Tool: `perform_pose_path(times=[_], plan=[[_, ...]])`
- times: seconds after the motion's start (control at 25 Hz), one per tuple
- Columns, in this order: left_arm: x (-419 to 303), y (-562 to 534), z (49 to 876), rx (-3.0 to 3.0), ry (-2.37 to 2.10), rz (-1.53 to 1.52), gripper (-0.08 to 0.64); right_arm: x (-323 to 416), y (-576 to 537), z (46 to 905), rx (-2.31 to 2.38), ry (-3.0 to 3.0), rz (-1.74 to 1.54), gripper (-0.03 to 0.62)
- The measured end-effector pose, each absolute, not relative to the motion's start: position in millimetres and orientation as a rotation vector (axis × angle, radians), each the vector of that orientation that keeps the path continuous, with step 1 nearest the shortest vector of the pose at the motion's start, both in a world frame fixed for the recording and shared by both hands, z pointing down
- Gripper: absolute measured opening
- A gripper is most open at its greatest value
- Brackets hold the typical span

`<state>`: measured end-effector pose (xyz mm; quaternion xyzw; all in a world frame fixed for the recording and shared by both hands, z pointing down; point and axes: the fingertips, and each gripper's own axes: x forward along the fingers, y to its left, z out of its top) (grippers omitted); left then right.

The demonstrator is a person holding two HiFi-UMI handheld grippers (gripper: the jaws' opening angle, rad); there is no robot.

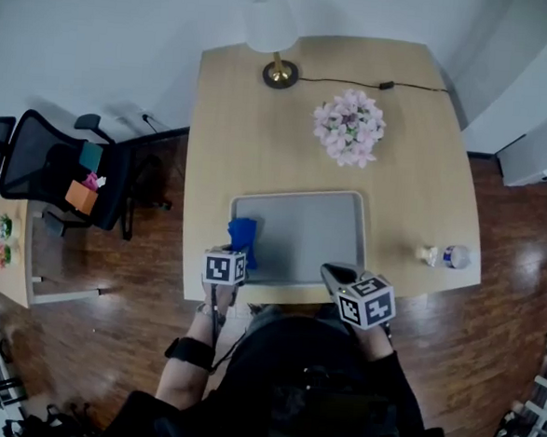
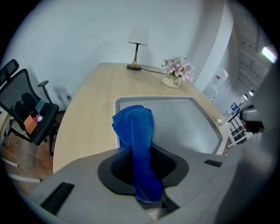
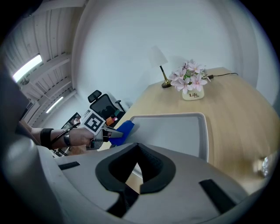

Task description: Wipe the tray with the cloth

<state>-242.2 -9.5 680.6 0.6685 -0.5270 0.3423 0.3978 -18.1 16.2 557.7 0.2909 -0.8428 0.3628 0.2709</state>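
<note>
A grey tray [image 1: 320,227] lies on the wooden table near its front edge. My left gripper [image 1: 235,253] is shut on a bunched blue cloth [image 1: 243,237], which sticks out over the tray's front left corner. In the left gripper view the cloth [image 2: 136,131] stands up between the jaws, in front of the tray [image 2: 188,127]. My right gripper [image 1: 333,273] hovers at the tray's front right corner, its jaws together with nothing between them. The right gripper view shows the tray [image 3: 175,131] and the left gripper holding the cloth [image 3: 124,130].
A lamp [image 1: 278,40] and a pot of pink flowers [image 1: 349,127] stand at the back of the table [image 1: 223,144]. A small bottle [image 1: 446,256] lies at the front right. An office chair [image 1: 62,175] and a small side table [image 1: 10,250] stand to the left.
</note>
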Motion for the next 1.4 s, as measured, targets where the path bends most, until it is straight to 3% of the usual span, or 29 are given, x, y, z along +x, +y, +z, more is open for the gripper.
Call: perform_pose_path(times=[0.68,1.4], plan=[[-216.9,-14.4,687.9,1.682,-1.308,0.872,0.095,-4.6,20.2,562.5,0.861,-2.246,1.035,-0.002],[-25.3,-39.1,683.9,1.839,-1.062,0.877,0.095,82.6,19.6,570.5,0.947,-2.215,1.087,-0.002]])
